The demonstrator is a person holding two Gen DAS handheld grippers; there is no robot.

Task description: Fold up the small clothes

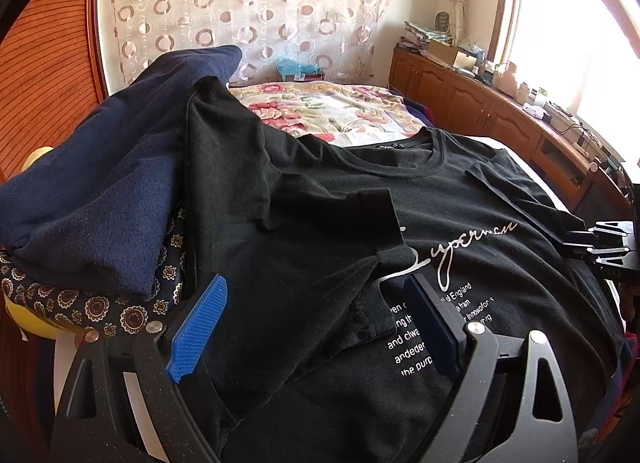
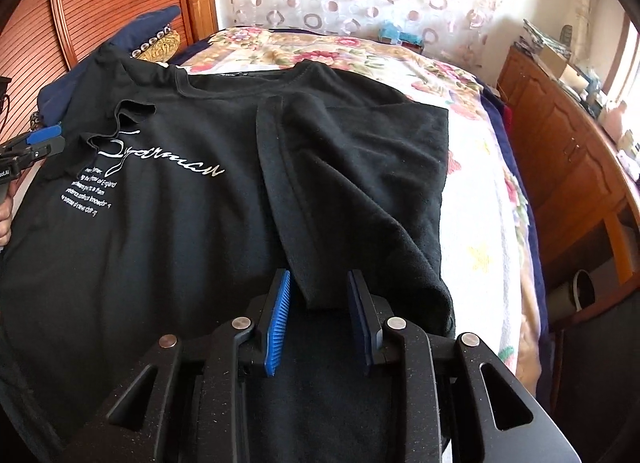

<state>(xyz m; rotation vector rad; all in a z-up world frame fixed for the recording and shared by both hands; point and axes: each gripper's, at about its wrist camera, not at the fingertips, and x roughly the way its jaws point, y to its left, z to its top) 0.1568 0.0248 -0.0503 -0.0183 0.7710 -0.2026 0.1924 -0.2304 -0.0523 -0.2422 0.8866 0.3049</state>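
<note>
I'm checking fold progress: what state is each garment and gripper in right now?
black T-shirt: face up on the bed, print showing.
right sleeve flap: folded inward over the chest.
left sleeve: folded inward, bunched over the print.
navy garment: heaped, unfolded.
left gripper: open, over the shirt.
right gripper: open, flap's edge between its pads.

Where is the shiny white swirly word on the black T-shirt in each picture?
Left wrist view: the white word sits right of centre on the black T-shirt, just beyond the left gripper.
Right wrist view: the white word sits left of centre, across the folded-in sleeve from the right gripper.
Shared landmark: the round collar, with the flowery bedcover behind it.
</note>
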